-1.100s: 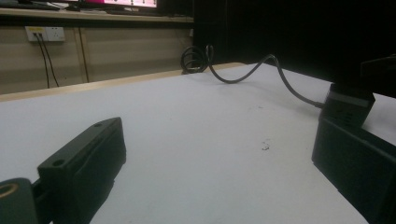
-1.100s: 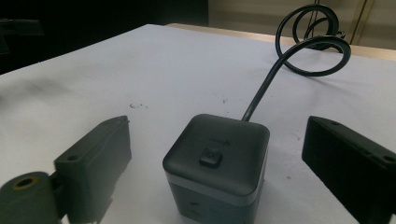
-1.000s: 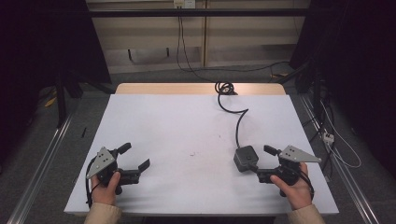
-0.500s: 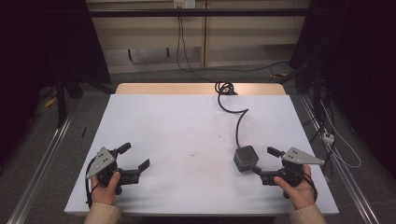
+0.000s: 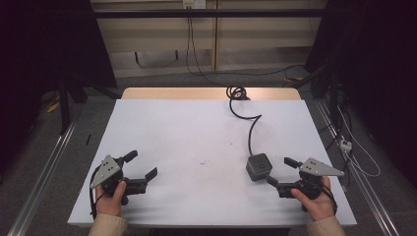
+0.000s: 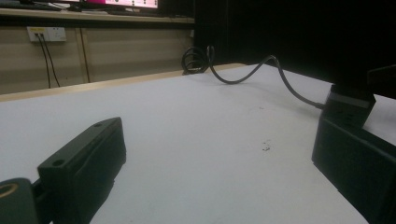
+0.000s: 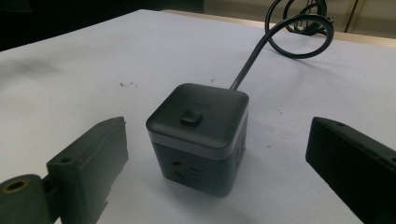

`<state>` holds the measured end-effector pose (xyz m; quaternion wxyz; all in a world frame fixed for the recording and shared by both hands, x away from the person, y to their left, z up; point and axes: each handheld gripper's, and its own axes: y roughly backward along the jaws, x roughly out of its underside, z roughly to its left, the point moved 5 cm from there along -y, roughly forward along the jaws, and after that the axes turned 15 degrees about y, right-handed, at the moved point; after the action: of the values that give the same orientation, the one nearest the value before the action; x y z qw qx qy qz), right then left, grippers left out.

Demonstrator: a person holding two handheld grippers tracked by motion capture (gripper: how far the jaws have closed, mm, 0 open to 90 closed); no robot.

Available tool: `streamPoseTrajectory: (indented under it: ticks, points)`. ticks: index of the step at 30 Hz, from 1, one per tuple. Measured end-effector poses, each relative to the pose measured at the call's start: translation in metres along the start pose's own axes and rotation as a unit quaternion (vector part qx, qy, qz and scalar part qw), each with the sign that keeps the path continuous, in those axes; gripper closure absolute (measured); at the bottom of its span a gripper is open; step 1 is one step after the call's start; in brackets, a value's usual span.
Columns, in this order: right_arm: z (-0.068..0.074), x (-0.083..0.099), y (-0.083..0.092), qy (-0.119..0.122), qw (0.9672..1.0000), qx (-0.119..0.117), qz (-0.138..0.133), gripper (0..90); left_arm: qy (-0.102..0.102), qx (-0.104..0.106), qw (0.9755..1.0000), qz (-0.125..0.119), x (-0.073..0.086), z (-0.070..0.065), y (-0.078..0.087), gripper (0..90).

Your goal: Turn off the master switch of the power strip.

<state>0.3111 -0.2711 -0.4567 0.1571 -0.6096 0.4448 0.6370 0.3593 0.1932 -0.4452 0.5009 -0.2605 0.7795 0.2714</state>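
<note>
We have the right gripper (image 5: 282, 172) spread wide with nothing in it, and the power cube (image 7: 198, 135) stands on the table (image 5: 196, 132) just ahead of it, between the lines of its two jaws but not yet touched by either. The left gripper (image 5: 142, 164) is likewise open and empty, well off to the far side, so it offers no help in steadying anything. Our main worry is the cord (image 7: 280, 44) that leaves the cube's far face and curls away from us: it looks stiff, and if we close off-centre it may twist the cube out of the jaws. The smooth rounded top edge and glossy sides also look slippery, so a high grip could slide off. If one jaw arrives first, we judge it would simply push the cube across the table. Closing over the socket face rather than flat walls could also give a poor hold.
</note>
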Motion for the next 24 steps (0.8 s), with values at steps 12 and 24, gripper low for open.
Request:
streamPoseTrajectory:
  ticks: [12,24]
  points:
    - [-0.004,0.009,0.007,-0.001,1.0,0.006,0.006,5.6,0.0,0.0,1.0,0.001,0.0,0.0,0.0,2.6]
    - [-0.006,0.015,0.012,-0.001,0.9999,0.009,0.011,5.7,0.0,-0.001,1.0,0.001,0.0,0.0,0.0,2.6]
